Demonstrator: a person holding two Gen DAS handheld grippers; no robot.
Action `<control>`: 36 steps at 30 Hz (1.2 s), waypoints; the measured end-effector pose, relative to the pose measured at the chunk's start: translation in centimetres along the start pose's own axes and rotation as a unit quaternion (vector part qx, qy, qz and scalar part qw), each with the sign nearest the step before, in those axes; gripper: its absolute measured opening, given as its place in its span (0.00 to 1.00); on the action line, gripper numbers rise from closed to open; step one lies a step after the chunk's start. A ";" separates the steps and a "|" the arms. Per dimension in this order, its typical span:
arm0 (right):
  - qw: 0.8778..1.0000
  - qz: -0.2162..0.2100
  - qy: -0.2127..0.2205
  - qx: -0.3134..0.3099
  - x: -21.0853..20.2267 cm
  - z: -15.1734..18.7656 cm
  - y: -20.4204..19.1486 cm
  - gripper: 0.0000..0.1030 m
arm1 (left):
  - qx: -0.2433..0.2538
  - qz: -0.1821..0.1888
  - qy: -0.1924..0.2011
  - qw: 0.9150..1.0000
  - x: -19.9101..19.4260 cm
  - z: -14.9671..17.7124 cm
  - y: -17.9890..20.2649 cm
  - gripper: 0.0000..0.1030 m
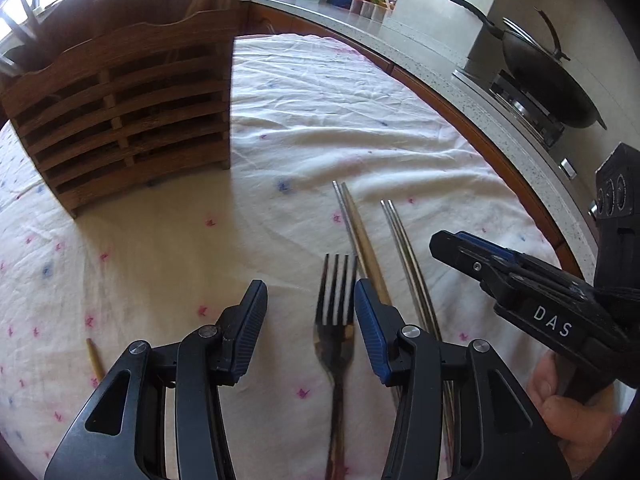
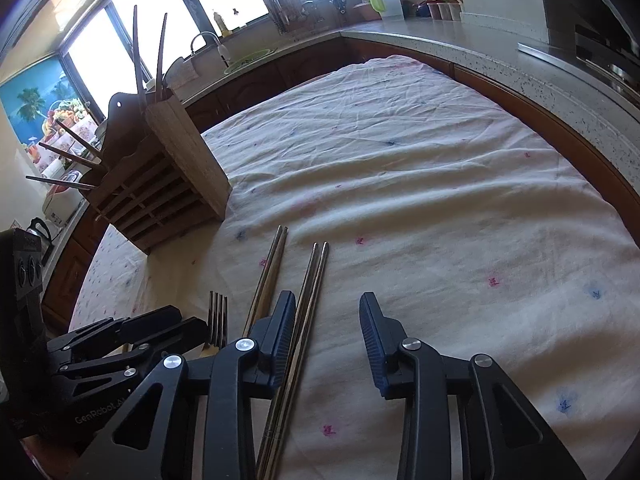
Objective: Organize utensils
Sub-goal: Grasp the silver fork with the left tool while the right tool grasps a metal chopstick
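Straddling the fork (image 1: 335, 336) low in the frame, my left claw (image 1: 310, 312) is standing partly open, pads clear of it. Over at lower centre my right claw (image 2: 326, 334) is gaping too, its left pad brushing the steel chopsticks (image 2: 310, 304), gripping nothing. White lettering is reading "DAS" and "GenRobot". Upper left is sitting the wooden holder (image 1: 120, 112).

Bare cloth (image 2: 420, 200) lies open right of the chopsticks (image 2: 310, 300); the wooden rack (image 1: 120, 120) blocks the left.

Fork (image 1: 335, 320) between my left fingers (image 1: 372, 336), two chopstick pairs (image 1: 404, 256) to its right, wooden holder (image 1: 120, 120) beyond-left on the table (image 1: 360, 120).
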State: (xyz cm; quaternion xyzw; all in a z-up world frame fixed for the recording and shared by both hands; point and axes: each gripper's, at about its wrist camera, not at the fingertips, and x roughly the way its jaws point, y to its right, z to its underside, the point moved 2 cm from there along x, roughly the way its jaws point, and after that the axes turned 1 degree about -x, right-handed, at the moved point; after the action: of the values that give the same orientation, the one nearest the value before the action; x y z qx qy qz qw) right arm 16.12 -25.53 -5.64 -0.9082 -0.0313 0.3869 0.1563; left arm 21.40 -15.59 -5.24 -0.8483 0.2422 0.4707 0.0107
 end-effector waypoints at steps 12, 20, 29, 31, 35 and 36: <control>1.000 0.000 -0.010 -0.006 0.8 -0.4 -0.1 0.29 | 0.005 -0.041 0.001 0.999 -0.1 0.2 -2.0 0.20; 0.997 0.030 -0.029 -0.061 2.9 -1.1 -2.0 0.24 | -0.015 -0.042 0.003 0.999 -0.1 0.1 -2.7 0.21; 0.994 0.047 -0.032 -0.095 3.8 -1.6 -2.7 0.17 | -0.009 -0.053 0.014 0.998 0.0 0.1 -2.4 0.19; 0.995 0.044 -0.039 -0.084 3.6 -1.4 -2.2 0.09 | -0.017 -0.050 0.014 0.998 -0.2 0.2 -2.8 0.19; 0.995 0.043 -0.039 -0.079 3.1 -1.1 -2.0 0.08 | -0.029 -0.050 0.015 0.998 -0.7 0.4 -3.3 0.18; 0.996 0.043 -0.040 -0.073 3.2 -1.1 -1.9 0.08 | -0.033 -0.049 0.016 0.998 -0.9 0.5 -3.3 0.18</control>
State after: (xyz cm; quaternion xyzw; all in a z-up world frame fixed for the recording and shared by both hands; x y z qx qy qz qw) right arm 19.26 -23.43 -6.49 -0.9015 -0.0271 0.4259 0.0713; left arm 22.02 -12.19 -5.53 -0.8665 0.1851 0.4637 0.0018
